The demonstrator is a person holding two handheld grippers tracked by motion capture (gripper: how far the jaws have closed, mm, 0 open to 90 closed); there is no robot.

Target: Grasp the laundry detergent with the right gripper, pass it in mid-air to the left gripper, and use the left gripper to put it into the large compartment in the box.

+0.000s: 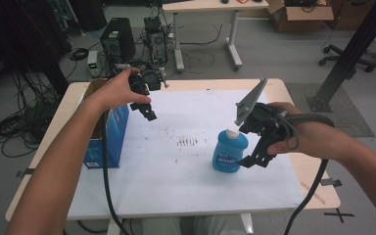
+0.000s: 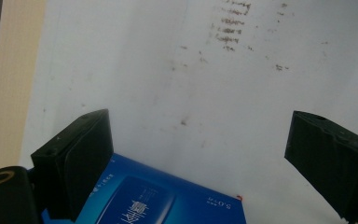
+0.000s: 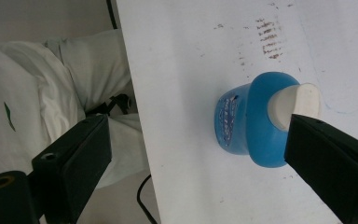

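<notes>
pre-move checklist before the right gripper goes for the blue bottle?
1. Right gripper open: ok, jaws spread wide.
2. Blue bottle upright on the white mat: ok.
3. White cap on: ok.
4. Bottle between the jaws: not ok, it sits beside one jaw, not centred.
5. Left gripper clear of the bottle: ok, open above the blue box.
6. Cap screwed tight: cannot tell.

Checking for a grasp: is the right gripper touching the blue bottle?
Cannot tell. In the right gripper view, one jaw of the right gripper overlaps the blue bottle; no plain gap or contact.
</notes>
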